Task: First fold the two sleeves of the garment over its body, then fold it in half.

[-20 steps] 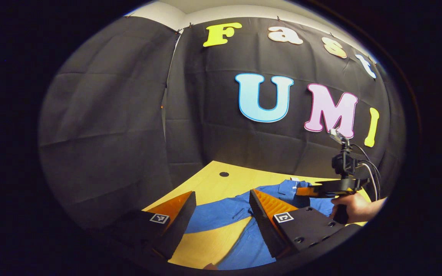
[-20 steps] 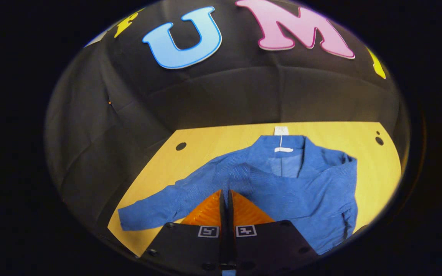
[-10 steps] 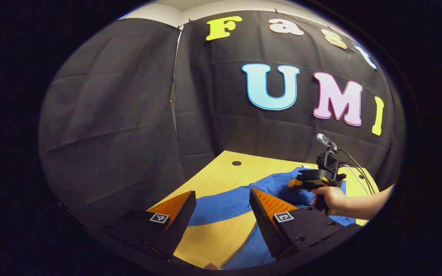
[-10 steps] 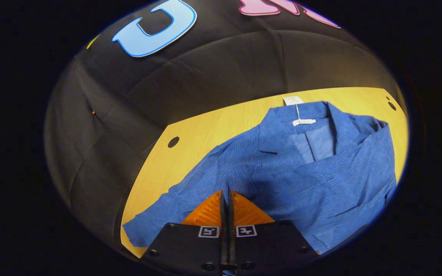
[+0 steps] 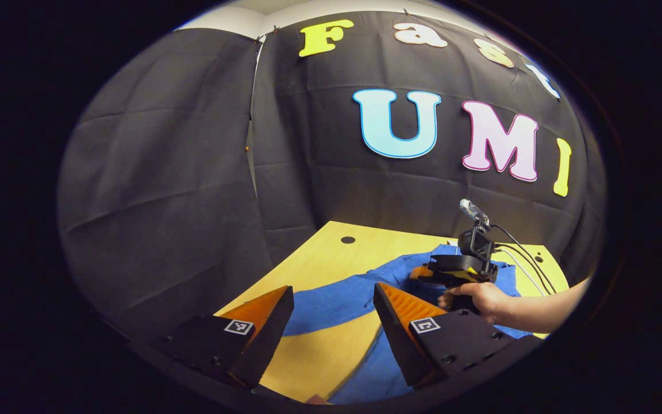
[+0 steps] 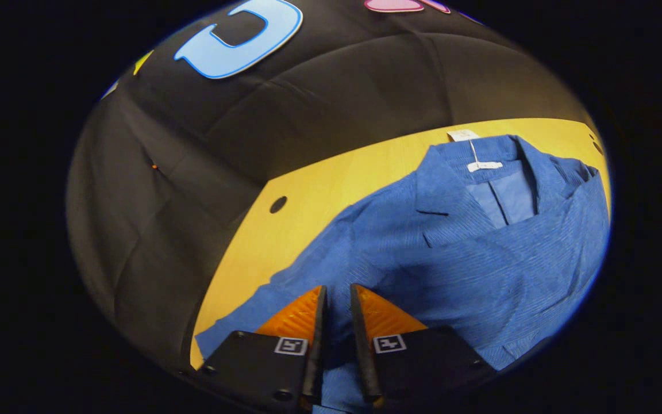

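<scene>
A blue collared garment point(image 6: 451, 253) lies on the yellow wooden table point(image 6: 319, 190), collar and white label at the far edge. One sleeve lies folded across its body. The other sleeve point(image 6: 250, 328) stretches out toward the table's near left edge. My right gripper point(image 6: 338, 287) hovers low over the body where that sleeve starts, its fingers a narrow gap apart with cloth showing beneath. In the left gripper view the outstretched sleeve point(image 5: 331, 302) runs across between my fingers, and my left gripper point(image 5: 333, 288) hangs wide open above it. The right gripper point(image 5: 423, 271) and the hand point(image 5: 480, 299) holding it rest over the garment.
The black cloth wall stands close behind and to the left of the table. A round cable hole point(image 6: 277, 204) sits near the table's far left corner, also visible as a hole point(image 5: 347, 240) in the left gripper view. Cables point(image 5: 523, 259) trail from the right gripper.
My right gripper, shut on the cloth before, has parted its fingers slightly and moved left and lower over the garment. My left gripper has stayed open and barely shifted.
</scene>
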Demonstrator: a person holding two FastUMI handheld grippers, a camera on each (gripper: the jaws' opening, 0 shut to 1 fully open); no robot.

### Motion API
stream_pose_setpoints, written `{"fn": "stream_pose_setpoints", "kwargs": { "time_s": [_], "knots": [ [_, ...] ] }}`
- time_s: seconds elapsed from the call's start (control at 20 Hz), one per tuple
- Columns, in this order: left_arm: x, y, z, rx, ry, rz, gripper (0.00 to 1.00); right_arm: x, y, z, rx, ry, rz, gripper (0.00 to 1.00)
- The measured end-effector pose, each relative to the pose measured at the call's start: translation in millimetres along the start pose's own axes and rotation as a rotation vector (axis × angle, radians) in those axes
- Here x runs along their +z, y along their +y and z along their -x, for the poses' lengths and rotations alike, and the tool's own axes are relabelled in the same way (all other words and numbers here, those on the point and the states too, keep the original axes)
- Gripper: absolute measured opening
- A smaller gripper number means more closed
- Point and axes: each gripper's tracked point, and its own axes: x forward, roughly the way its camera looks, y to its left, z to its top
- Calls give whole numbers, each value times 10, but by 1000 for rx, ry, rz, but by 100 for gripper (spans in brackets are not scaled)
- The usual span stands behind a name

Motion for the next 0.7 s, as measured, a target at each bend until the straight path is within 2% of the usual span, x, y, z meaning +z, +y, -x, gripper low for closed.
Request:
{"fn": "stream_pose_setpoints", "kwargs": {
  "time_s": [0.1,0.25,0.35,0.45,0.55,0.7],
  "knots": [
    [26,-37,2,-3,-1,-13,82,30,72,157,37,-1,43,49],
    [107,-64,43,-13,-31,-38,82,238,-24,568,17,-63,203,98],
    [112,-83,57,-27,-49,-47,83,420,-62,991,5,-135,311,97],
    [85,-113,47,-47,-57,-39,82,570,-146,1517,-29,-219,358,97],
    [37,-139,35,-67,-55,-31,83,713,-332,2174,-89,-324,361,97],
    [19,-159,2,-101,-76,-40,82,936,-781,3212,-229,-515,300,96]
  ]
}}
